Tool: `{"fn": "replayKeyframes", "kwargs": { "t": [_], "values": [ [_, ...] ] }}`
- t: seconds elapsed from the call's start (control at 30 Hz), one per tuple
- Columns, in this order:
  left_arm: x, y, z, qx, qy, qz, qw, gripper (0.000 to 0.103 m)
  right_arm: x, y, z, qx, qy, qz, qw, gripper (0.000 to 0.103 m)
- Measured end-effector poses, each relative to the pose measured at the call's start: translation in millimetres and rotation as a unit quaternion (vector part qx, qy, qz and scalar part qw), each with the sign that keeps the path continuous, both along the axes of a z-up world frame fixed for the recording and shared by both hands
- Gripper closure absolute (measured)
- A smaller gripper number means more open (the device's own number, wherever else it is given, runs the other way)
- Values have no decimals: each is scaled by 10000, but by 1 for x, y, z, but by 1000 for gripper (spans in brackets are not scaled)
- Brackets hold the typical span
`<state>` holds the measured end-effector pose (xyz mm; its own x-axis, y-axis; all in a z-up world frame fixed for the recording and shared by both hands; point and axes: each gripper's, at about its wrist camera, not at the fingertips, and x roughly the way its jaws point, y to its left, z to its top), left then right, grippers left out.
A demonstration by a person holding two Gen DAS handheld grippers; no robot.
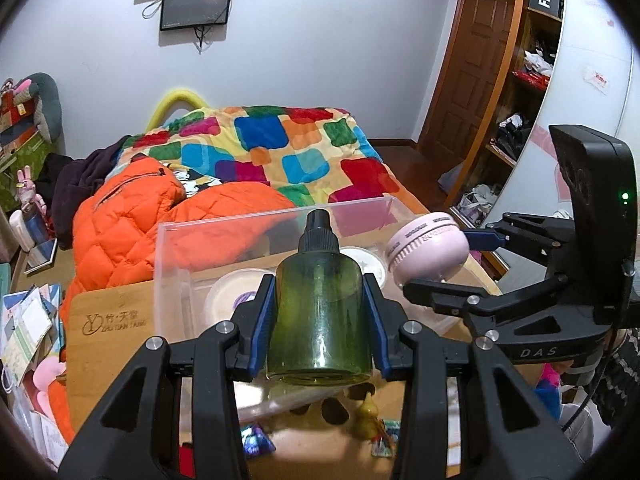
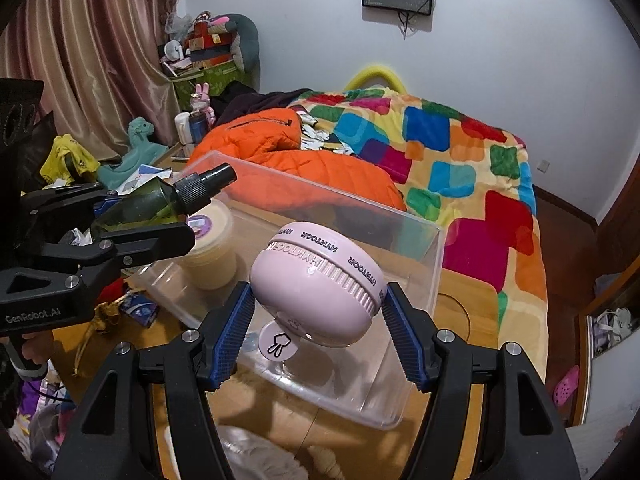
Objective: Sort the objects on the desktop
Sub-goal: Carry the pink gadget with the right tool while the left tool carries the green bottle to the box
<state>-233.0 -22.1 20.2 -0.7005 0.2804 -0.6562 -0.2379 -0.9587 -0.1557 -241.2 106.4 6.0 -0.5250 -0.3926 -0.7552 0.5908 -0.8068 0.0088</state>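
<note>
Both grippers pinch: left gripper [image 1: 320,312] green bottle [image 1: 320,320], right gripper [image 2: 316,320] pink gadget [image 2: 320,284].

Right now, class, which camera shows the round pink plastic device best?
The right wrist view: the round pink plastic device sits central, with its band lettering readable. The left wrist view shows it only small, at the right, partly hidden by the right gripper.

Pink round gadget [image 2: 320,280] in right tool [image 2: 318,336], above clear bin [image 2: 420,320].

pink gadget [image 2: 320,280]: HYNTOOR | board [image 1: 112,320]: ZHUTIAN TANG | left gripper [image 2: 132,216]: GenRobot.AI
</note>
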Motion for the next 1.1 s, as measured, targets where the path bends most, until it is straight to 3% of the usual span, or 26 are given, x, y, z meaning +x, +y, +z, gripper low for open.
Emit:
{"fn": "replayKeyframes", "kwargs": {
  "t": [0.5,0.93,1.1],
  "values": [
    [-28,15,-22,-102,-197,-210,9995,62,-24,1,-29,130,-408,-81,9990,41],
    [-27,25,-23,-393,-84,-278,9988,62,-28,-4,-31,445,-282,44,9986,40],
    [-27,27,-23,-490,-96,-323,9982,56,-30,-6,-32,538,-326,73,9980,40]
  ]
}}
